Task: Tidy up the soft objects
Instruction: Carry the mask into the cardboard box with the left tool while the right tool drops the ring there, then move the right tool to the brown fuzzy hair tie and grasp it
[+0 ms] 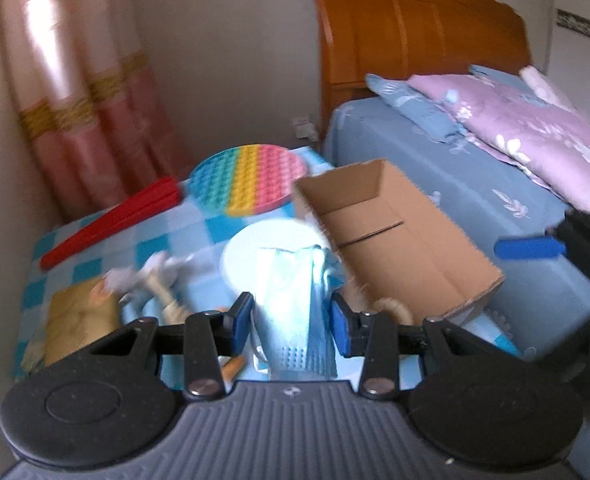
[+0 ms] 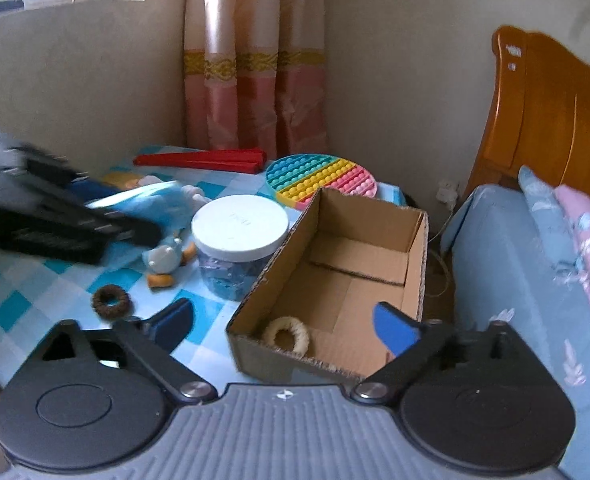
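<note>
Now carrying light-blue cloth (image 1: 291, 300) clamped in left gripper (image 1: 293, 322), right gripper (image 2: 285, 318) gaping empty; risks snagging cardboard box (image 2: 413, 240) rim at two o'clock.

Matt corrugated cardboard box (image 2: 335, 276) beside glossy varnished wood headboard (image 2: 551, 120), with bumpy silicone rainbow mat (image 2: 319, 178) behind the box, smooth white plastic jar lid (image 2: 239, 222) left of it, on checked cloth (image 2: 23, 292)
</note>
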{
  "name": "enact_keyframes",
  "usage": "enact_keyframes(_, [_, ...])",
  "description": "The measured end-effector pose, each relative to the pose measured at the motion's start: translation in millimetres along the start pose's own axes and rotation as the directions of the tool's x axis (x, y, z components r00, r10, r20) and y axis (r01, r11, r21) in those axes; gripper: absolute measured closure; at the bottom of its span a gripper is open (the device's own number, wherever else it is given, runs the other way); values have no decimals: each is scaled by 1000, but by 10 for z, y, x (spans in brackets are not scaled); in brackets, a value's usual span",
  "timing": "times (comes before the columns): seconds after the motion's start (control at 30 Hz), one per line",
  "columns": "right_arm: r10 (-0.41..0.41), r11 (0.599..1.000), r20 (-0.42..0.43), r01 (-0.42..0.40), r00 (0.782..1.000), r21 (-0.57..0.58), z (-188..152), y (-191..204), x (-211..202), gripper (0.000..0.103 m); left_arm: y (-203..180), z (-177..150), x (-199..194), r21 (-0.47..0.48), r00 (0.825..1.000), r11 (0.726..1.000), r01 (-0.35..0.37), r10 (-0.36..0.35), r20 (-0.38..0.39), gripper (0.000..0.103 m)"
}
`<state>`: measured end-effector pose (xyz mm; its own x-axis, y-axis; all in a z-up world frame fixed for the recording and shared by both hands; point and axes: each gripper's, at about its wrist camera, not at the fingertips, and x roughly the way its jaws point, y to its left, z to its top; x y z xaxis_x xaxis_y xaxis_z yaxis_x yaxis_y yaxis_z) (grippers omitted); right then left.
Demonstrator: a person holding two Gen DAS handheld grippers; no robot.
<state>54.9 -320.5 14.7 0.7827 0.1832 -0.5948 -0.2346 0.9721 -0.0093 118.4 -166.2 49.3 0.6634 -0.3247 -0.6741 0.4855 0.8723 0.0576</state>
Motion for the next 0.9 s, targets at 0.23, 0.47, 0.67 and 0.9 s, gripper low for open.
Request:
enact_keyframes(0.23, [51, 999, -75, -50, 996, 23, -139, 17, -101, 0, -312, 298, 319, 65, 997, 995, 78, -77, -17, 63])
enact_keyframes(0.47, [36, 999, -100, -34, 994, 19, -286, 77, -164, 0, -572, 455, 544, 91, 996, 992, 85, -85, -5, 23])
enact_keyframes(0.67, [31, 999, -97, -29, 995, 19, -317, 108, -199, 0, -606, 417, 453, 106, 998, 993, 51, -56, 41, 10])
enact_keyframes(0.9, [48, 999, -89, -46, 995, 27, -346, 202, -253, 0, -354, 246, 144, 47, 998, 999, 12, -15, 64, 10])
